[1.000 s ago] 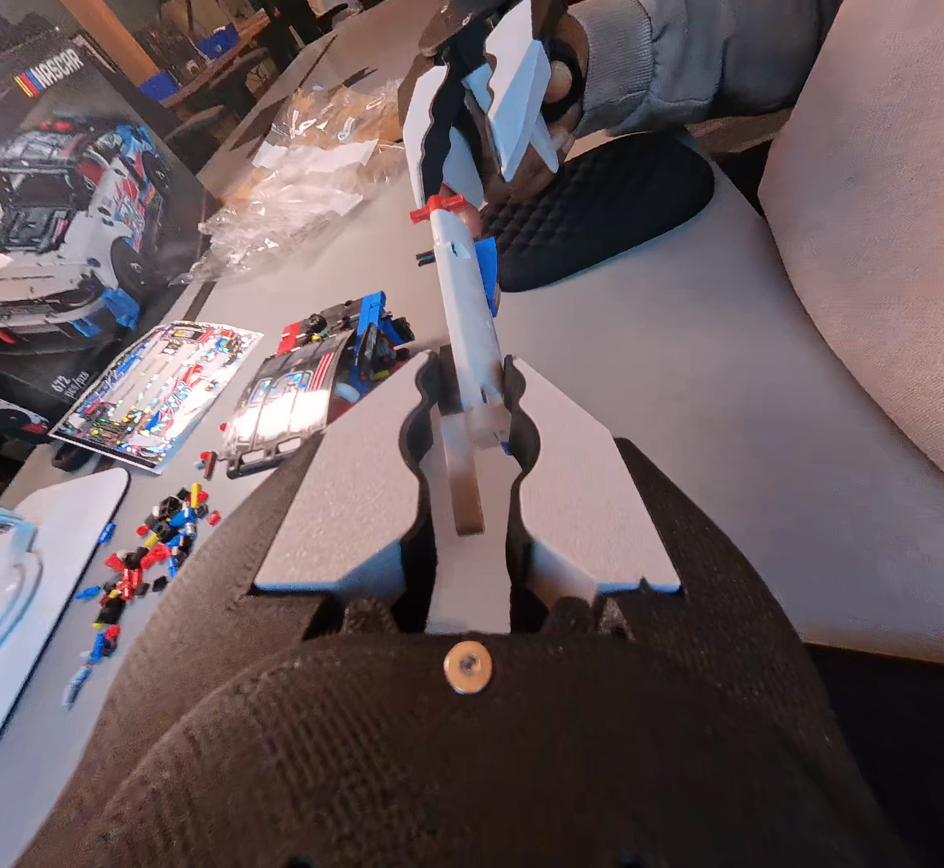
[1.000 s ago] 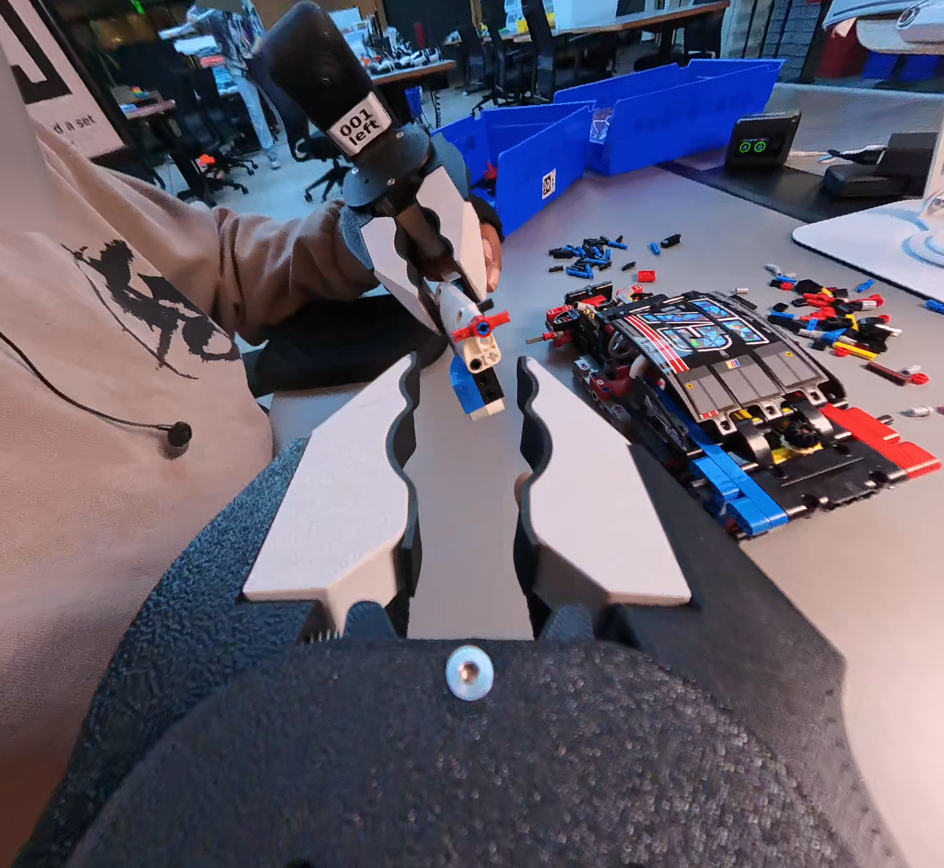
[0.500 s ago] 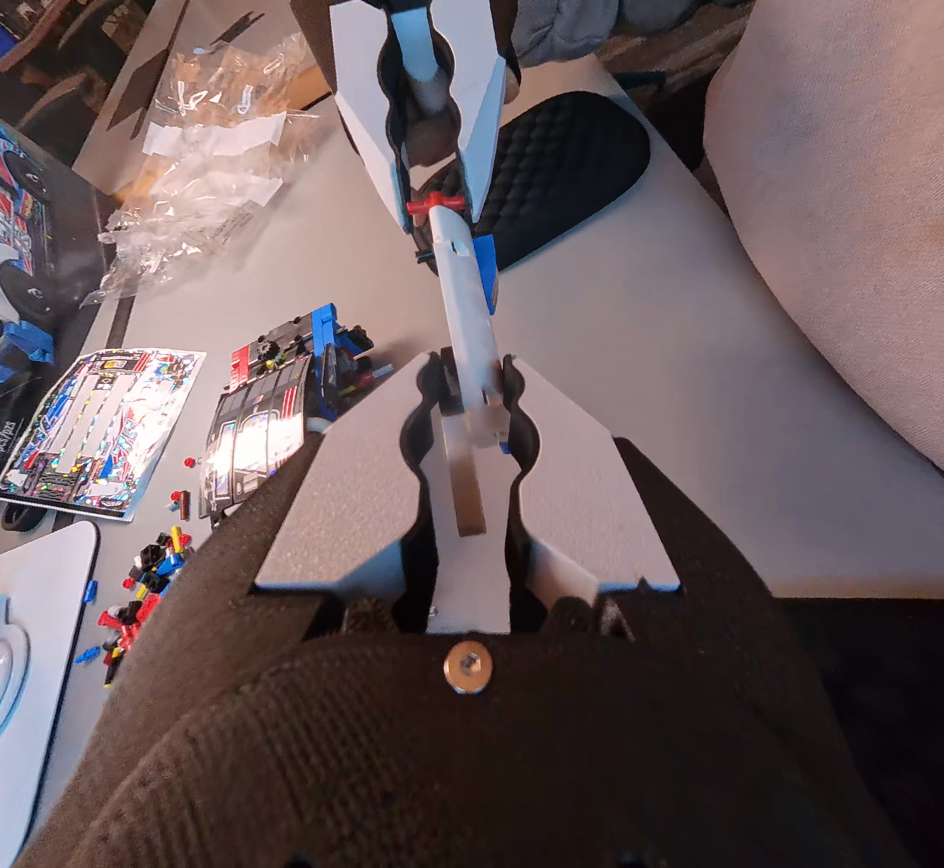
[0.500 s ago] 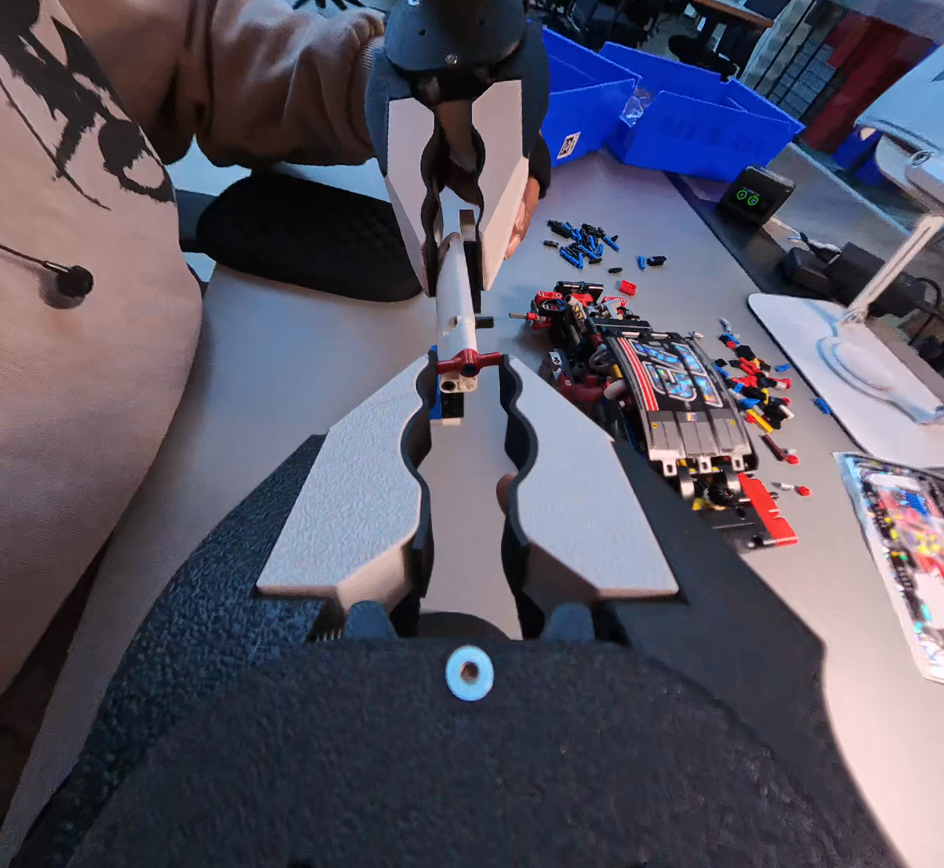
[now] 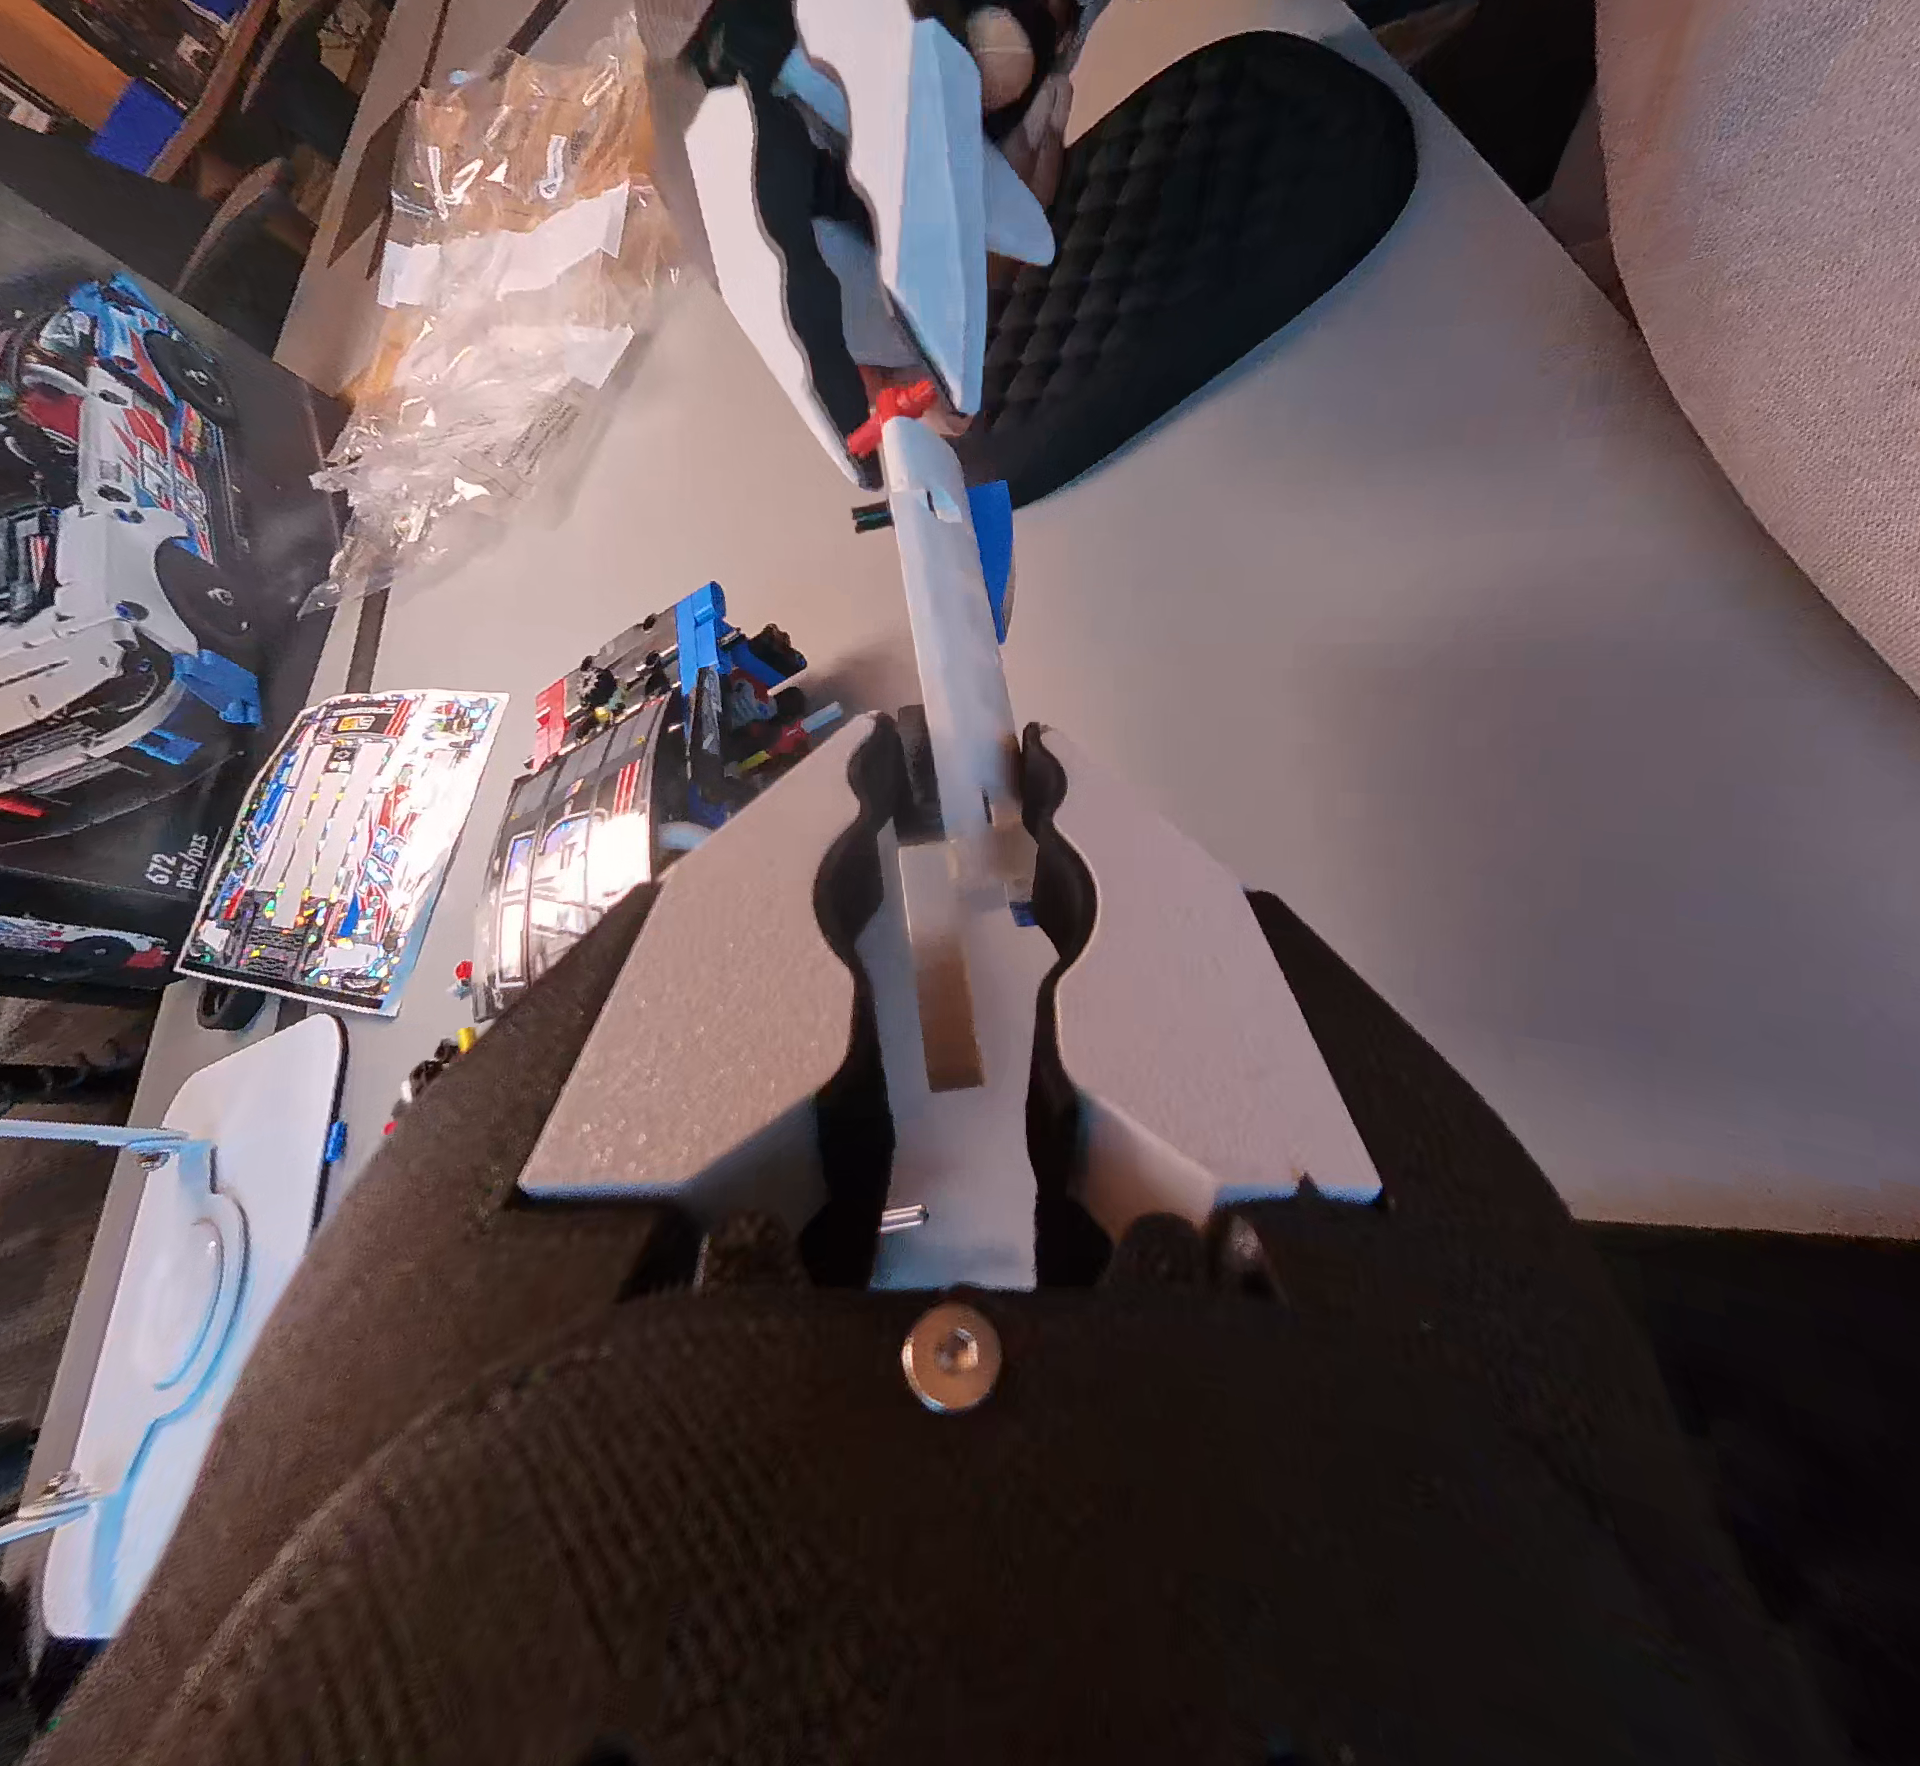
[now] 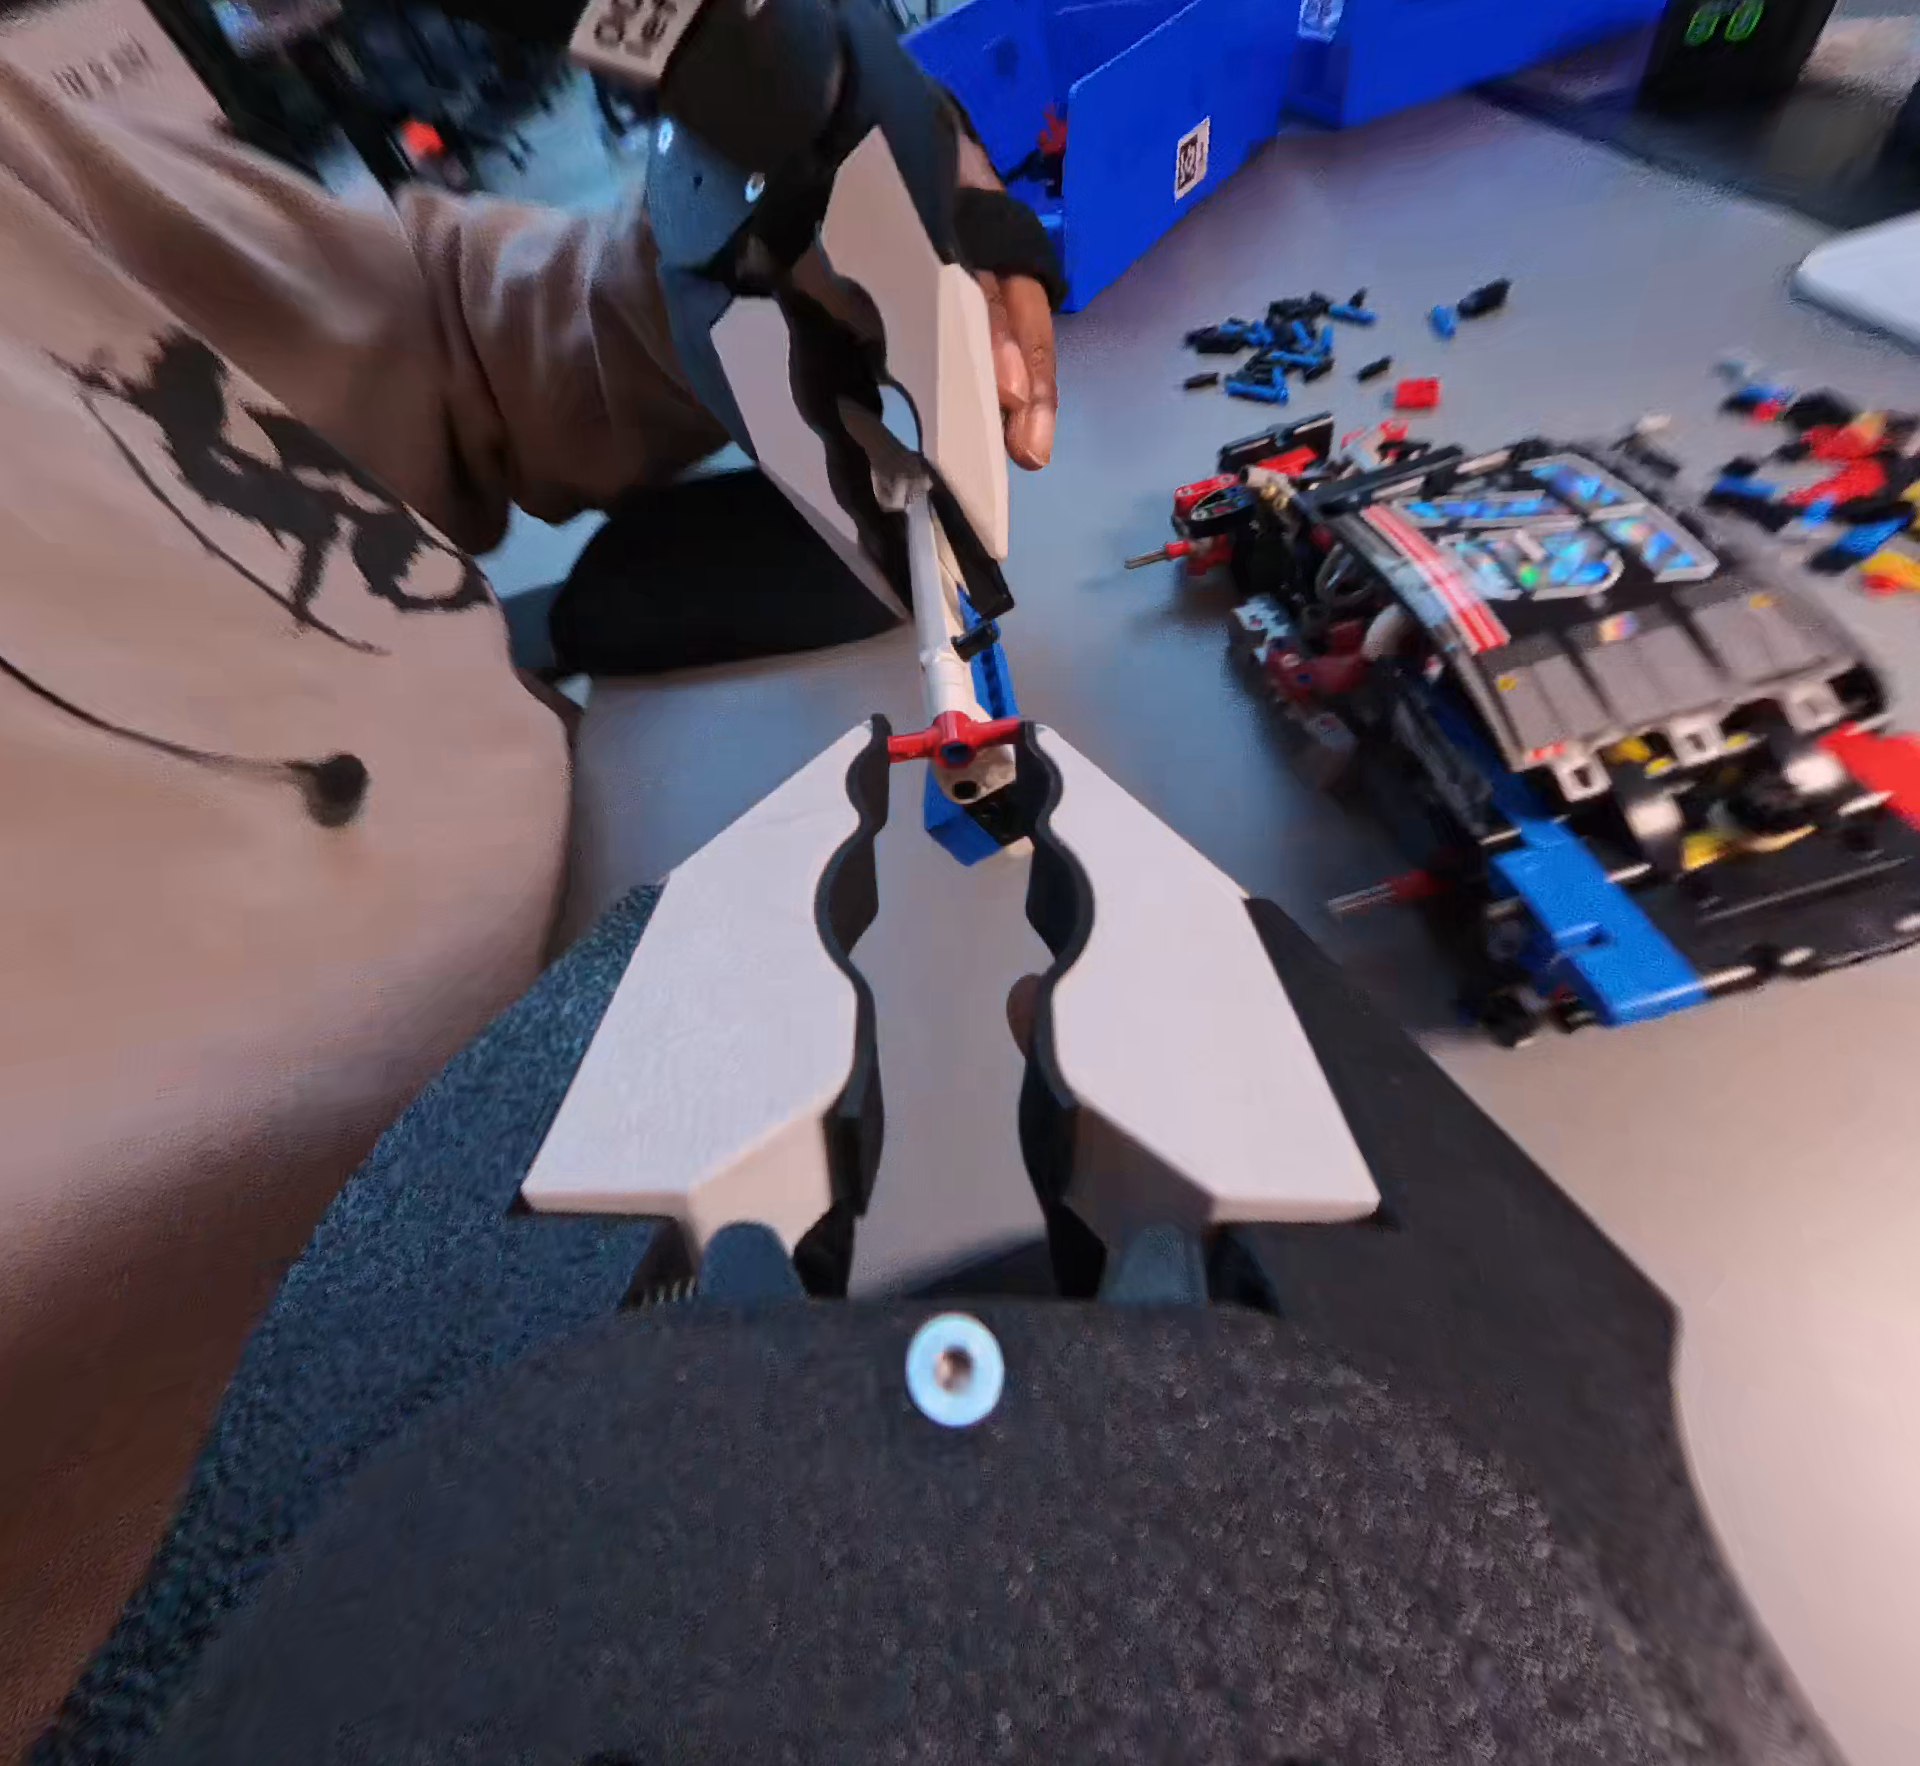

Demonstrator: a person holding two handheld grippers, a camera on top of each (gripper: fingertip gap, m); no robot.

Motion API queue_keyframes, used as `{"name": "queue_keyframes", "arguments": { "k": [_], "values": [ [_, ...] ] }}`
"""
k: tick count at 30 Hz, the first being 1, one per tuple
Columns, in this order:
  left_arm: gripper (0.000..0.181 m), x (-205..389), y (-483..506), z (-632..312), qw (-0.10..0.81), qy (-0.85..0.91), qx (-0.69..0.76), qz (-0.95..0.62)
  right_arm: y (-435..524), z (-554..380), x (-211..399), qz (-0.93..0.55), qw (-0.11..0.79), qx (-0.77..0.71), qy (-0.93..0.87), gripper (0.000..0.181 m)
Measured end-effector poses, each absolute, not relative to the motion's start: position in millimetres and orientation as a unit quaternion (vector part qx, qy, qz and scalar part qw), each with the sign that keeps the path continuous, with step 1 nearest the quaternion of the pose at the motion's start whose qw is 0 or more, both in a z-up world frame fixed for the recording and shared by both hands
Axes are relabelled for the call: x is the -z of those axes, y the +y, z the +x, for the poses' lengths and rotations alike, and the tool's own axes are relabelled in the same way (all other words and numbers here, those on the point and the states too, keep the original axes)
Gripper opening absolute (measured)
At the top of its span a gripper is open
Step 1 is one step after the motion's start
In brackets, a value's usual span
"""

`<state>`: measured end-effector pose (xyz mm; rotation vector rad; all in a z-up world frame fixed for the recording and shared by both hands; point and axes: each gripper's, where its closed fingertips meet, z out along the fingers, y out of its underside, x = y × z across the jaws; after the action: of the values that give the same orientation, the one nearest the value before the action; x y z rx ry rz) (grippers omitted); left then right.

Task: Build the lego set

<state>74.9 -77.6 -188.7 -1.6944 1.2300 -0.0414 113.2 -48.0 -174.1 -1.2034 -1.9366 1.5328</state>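
Note:
My left gripper (image 5: 961,750) is shut on the near end of a long white lego beam assembly (image 5: 945,594) and holds it above the table. The assembly carries a blue piece (image 5: 992,542) on its side and a red cross pin (image 5: 888,412) at its far end. My right gripper (image 6: 954,745) has its fingertips closed on that red pin (image 6: 951,742), and the white beam (image 6: 940,646) runs back from it to the left gripper (image 6: 940,573). The right gripper also shows in the left wrist view (image 5: 902,438). The partly built black, blue and red car (image 6: 1558,677) lies on the table.
Loose small pieces lie beyond the car (image 6: 1278,345) and at the right (image 6: 1829,469). A sticker sheet (image 5: 343,843), the set's box (image 5: 94,573), empty plastic bags (image 5: 488,293), a black pad (image 5: 1195,241), blue bins (image 6: 1351,2) and a white lamp base (image 5: 177,1301) surround the work area. The tips of one gripper are about 6 centimeters away from the tips of the other. My left gripper is the nearer one to the car (image 6: 1278,345): about 30 centimeters, against 35 centimeters.
The right gripper came in from open and apart to the beam's far end and closed on the red pin. Both grippers have since tilted together. The left gripper kept its grip.

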Motion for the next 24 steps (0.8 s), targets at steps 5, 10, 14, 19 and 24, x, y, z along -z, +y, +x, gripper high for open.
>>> {"name": "queue_keyframes", "arguments": {
  "k": [5,10,14,19,24],
  "values": [
    [0.022,191.1,-79.1,76.0,0.492,0.505,0.042,-0.708,-47.0,112.4,173.6,-0.265,0.393,-0.399,-0.785,0.022],
    [0.022,191.9,-79.4,76.7,0.488,0.505,0.044,-0.711,-48.9,113.6,171.6,-0.226,0.431,-0.379,-0.787,0.022],
    [0.022,193.0,-78.4,75.4,0.486,0.503,0.04,-0.713,-49.1,113.4,174.0,-0.361,0.289,-0.479,-0.746,0.022],
    [0.022,193.8,-76.1,74.4,0.483,0.504,0.032,-0.715,-47.8,113.4,175.2,-0.479,0.125,-0.548,-0.674,0.022],
    [0.021,195.2,-74.9,73.1,0.481,0.504,0.026,-0.717,-46.3,112.3,177.2,-0.494,0.1,-0.563,-0.655,0.022]
  ]
}}
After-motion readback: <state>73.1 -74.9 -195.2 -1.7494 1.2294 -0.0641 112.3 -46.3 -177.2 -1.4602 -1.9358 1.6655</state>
